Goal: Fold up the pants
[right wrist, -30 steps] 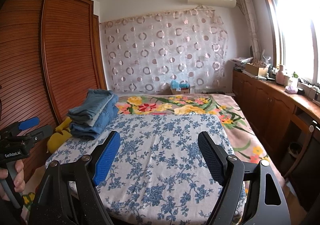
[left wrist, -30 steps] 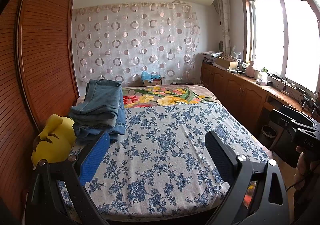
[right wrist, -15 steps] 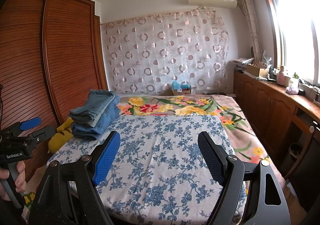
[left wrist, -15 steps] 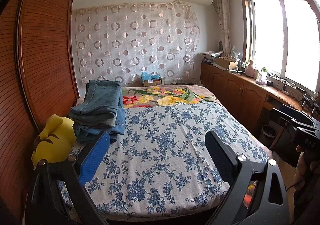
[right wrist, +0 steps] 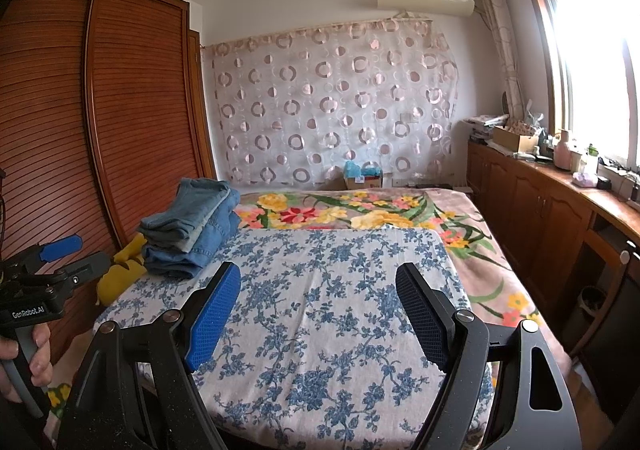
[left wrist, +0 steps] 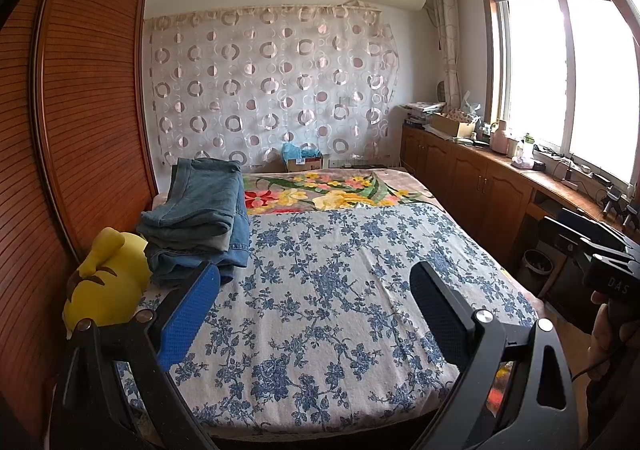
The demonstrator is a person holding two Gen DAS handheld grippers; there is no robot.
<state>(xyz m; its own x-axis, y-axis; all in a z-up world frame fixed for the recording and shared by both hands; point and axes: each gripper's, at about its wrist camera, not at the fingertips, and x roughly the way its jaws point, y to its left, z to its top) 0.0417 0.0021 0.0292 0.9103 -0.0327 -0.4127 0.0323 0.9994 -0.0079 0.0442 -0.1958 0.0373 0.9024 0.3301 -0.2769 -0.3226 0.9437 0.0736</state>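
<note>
Both hand-held grippers, left [left wrist: 316,314] and right [right wrist: 318,314], are gaping empty; the stacked jeans [left wrist: 200,215] are lying ahead-left on the bed [left wrist: 340,290], nearer the left.

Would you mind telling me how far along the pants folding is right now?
Done: folded jeans sit stacked at the bed's far-left corner. In hand: nothing; left gripper and right gripper are open above the bedspread. Left: no unfolded pants are visible.

Yellow plush toy [right wrist: 120,274] mostly hidden behind folded jeans [right wrist: 192,226].
</note>
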